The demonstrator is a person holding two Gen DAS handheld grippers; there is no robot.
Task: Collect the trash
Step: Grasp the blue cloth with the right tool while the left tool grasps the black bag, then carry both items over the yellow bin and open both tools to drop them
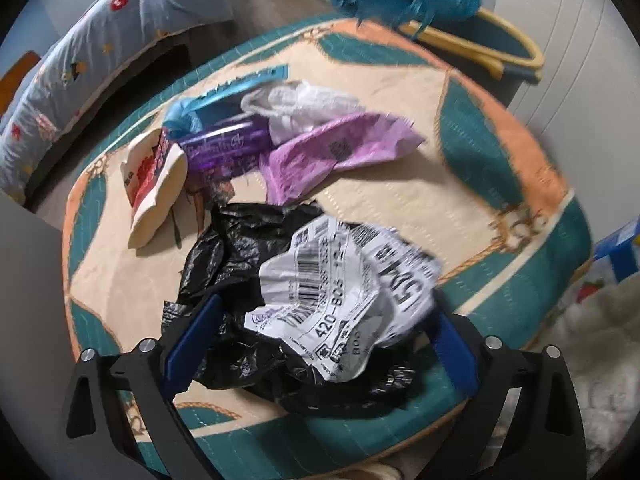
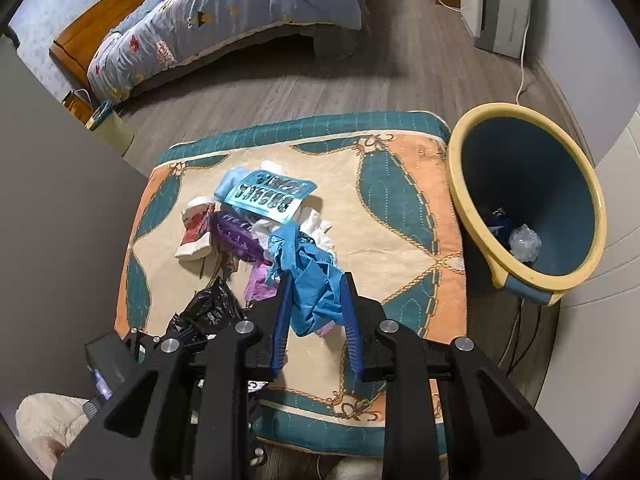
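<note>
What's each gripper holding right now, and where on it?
The right gripper is shut on the blue glove, pinched at its bunched middle. The left gripper holds nothing; its open jaws straddle the black bag.

The crumpled white shipping label on the black plastic bag shows barcodes and the digits "420-805", with larger print beside them too creased to read, and the script on the purple wrapper is too blurred to make out
</note>
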